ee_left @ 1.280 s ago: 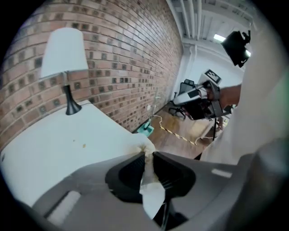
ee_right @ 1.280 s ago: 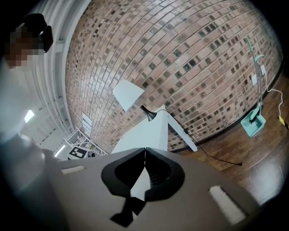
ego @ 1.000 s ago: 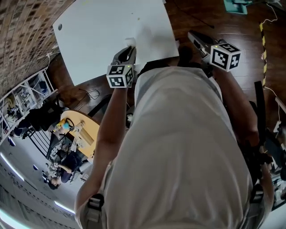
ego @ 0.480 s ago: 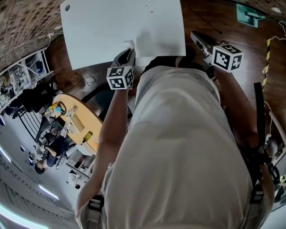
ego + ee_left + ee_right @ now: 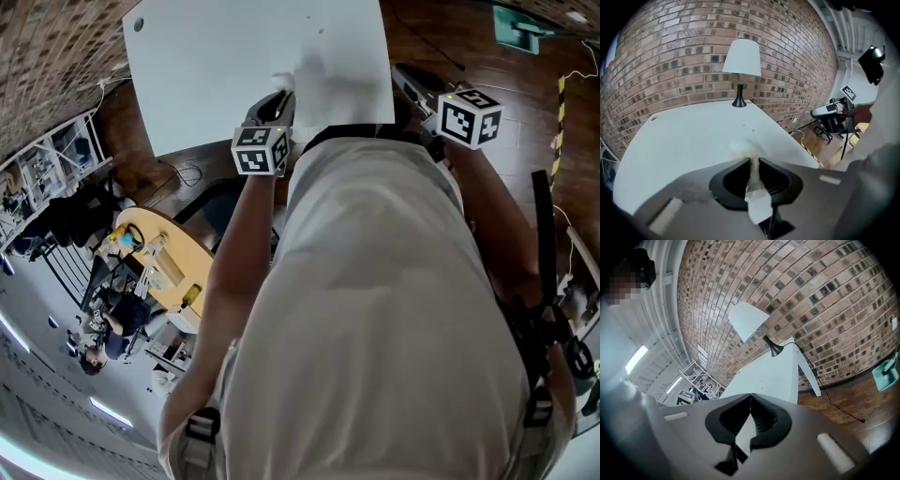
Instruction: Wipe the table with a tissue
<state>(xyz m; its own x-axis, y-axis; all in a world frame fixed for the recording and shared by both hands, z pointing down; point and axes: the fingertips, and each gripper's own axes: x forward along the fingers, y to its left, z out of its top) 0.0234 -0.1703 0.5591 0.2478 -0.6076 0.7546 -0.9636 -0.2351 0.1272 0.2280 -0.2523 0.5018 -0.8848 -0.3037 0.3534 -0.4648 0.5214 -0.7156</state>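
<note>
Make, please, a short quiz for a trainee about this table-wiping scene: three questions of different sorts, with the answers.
1. True or false: the left claw is shut on the tissue.
2. What stands at the far edge of the white table, by the brick wall? A) a kettle B) a lamp C) a vase
3. Fill in: the right claw is shut and holds ____.
Key: 1 true; 2 B; 3 nothing.

Left claw (image 5: 753, 161) pinching tissue (image 5: 745, 149), right claw (image 5: 750, 396) closed, empty
</note>
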